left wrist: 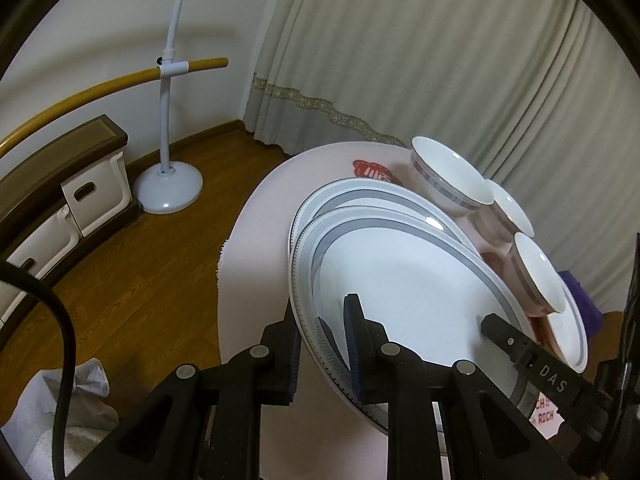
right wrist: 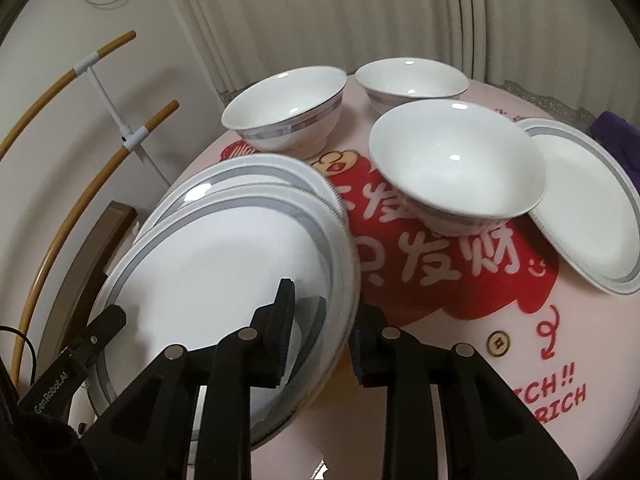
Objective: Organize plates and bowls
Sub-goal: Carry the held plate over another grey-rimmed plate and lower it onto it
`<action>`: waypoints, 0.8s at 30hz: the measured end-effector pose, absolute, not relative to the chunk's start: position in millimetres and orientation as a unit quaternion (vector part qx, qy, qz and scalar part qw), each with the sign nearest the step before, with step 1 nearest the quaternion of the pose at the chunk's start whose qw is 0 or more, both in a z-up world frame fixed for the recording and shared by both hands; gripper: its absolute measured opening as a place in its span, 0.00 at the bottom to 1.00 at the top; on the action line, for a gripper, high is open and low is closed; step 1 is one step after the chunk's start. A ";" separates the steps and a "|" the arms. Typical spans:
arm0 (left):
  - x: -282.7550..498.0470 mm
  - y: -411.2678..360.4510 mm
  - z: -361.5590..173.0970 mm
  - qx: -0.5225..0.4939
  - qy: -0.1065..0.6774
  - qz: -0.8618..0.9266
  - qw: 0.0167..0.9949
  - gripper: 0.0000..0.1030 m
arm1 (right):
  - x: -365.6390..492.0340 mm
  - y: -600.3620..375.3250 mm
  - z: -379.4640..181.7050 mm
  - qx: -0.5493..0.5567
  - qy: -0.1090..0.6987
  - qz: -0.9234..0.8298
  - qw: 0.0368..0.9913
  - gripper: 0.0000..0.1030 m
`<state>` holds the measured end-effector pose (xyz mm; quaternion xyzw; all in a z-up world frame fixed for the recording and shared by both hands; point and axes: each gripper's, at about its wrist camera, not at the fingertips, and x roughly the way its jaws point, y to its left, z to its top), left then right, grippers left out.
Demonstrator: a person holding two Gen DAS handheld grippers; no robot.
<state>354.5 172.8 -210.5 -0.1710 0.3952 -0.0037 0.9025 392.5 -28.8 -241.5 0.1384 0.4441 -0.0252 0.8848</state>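
Left claw [left wrist: 322,344] clamped on top plate [left wrist: 400,280] rim; right claw [right wrist: 320,332] slack astride the far rim. Seat it square on lower plate [right wrist: 224,172], then release left

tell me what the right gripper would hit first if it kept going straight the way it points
Probably the top plate itself: the right gripper straddles that plate's rim, one finger over it and one beyond the edge. Past the rim its line heads over the red print toward the nearest bowl, though depth is unclear.
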 end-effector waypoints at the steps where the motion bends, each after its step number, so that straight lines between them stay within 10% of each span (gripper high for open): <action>1: 354.4 173.0 -210.7 -0.172 0.395 -0.005 0.902 0.17 | 391.0 -26.6 -241.0 0.134 0.443 -0.027 0.886 0.29; 24: 365.0 151.1 -207.0 -0.118 0.403 0.024 0.907 0.19 | 377.0 -32.2 -245.3 0.162 0.441 -0.007 0.883 0.40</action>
